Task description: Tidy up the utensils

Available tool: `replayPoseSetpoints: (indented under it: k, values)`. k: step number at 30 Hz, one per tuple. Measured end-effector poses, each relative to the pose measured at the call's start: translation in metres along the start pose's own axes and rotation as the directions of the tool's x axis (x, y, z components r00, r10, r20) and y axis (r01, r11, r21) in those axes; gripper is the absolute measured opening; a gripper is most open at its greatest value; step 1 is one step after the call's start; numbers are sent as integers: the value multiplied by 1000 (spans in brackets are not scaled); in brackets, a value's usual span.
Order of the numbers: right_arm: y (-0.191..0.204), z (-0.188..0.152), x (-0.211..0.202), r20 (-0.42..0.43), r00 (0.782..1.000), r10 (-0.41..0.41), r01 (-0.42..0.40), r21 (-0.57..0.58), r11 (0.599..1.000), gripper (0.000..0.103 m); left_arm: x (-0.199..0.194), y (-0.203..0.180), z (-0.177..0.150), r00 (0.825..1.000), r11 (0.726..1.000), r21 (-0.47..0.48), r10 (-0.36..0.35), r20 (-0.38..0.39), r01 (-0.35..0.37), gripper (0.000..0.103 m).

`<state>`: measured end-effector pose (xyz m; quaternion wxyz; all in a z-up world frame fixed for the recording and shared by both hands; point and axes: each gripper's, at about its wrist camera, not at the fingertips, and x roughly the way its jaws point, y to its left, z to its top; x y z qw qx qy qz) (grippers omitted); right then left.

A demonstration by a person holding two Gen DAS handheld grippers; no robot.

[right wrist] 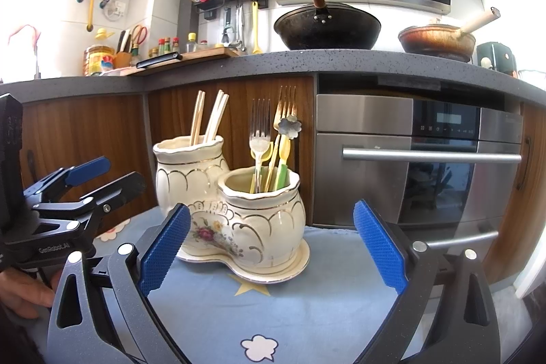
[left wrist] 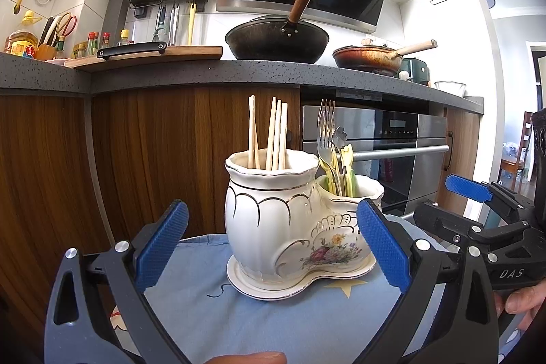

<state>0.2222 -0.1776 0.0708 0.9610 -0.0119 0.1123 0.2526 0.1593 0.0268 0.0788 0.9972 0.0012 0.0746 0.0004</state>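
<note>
1. Glazed ceramic, white with gilt lines and a floral panel: the twin-pot utensil holder (left wrist: 290, 227) stands on its matching saucer (left wrist: 259, 290), which rests on the blue cloth (left wrist: 211, 323). All positions below are given relative to this holder.
2. Taller pot of the holder: wooden chopsticks (left wrist: 273, 132) stand upright, leaning on the rim. Lower pot: metal forks (right wrist: 260, 132), a flower-ended piece (right wrist: 290, 127) and yellow-green plastic-handled utensils (right wrist: 282, 159), bunched together.
3. Handling judgement: the holder looks heavy, rigid, slick and breakable; it should not be knocked or squeezed at the rim. The chopsticks look light, stiff and smooth, likely to roll or slip in a pinch; best taken at mid-shaft, above the rim. The forks are stiff and thin; the neck below the tines offers the clearest hold.
4. Left gripper (left wrist: 273, 241): jaws wide apart, nothing between the blue pads. It faces the holder and, in its own view, the pads frame the holder on either side; contact cannot be confirmed.
5. Right gripper (right wrist: 271, 244): jaws likewise spread wide and empty, set in front of the holder's lower pot, apart from it.
6. Behind the holder: wooden cabinet fronts and a steel oven (right wrist: 409, 159), below a grey counter.
7. Assessment: utensils appear sorted by pot; no grasp is under way.
</note>
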Motion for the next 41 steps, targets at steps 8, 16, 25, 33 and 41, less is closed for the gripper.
replayPoseSetpoints:
  k: [8,16,25,33,41]
  values:
    - [0,0,0,1,1000,-2,2,1,1000,96,1,0,0,1000,1000,0,0,-1,0,98]
    - [1,0,0,3,1000,-2,2,1,1000,96,1,1,-1,1000,1000,4,-2,-3,2,98]
    - [2,1,0,2,1000,0,0,1,1000,96,4,2,-2,1000,1000,8,-3,-15,3,98]
    - [2,1,0,1,1000,0,0,2,1000,96,5,1,-1,1000,1000,10,2,-16,-2,98]
    - [2,1,0,1,1000,-1,1,1,1000,97,5,0,-1,1000,1000,17,3,-23,-3,98]
